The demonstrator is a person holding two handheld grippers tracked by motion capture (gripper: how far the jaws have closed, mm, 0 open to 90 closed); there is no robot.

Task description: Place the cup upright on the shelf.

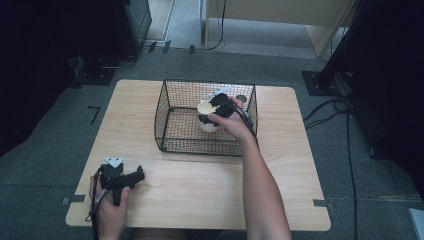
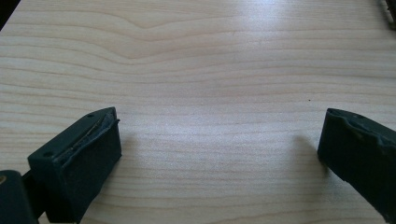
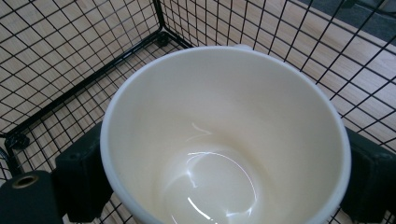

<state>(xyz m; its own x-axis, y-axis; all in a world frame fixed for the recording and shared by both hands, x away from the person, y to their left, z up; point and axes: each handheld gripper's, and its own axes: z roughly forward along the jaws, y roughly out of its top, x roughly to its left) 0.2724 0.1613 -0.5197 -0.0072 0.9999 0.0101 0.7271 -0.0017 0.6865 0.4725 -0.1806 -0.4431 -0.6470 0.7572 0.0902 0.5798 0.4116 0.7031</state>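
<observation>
One forearm outstretched, claw (image 1: pixel 212 112) around cup (image 1: pixel 206 109)

A lab or recording studio: a small wooden table (image 1: pixel 150 100) on grey carpet (image 1: pixel 45 150), tape marks (image 1: pixel 94 114) on the floor, cables (image 1: pixel 345 130) trailing to black equipment stands (image 1: pixel 325 82) around it, dark gear at both sides.
</observation>
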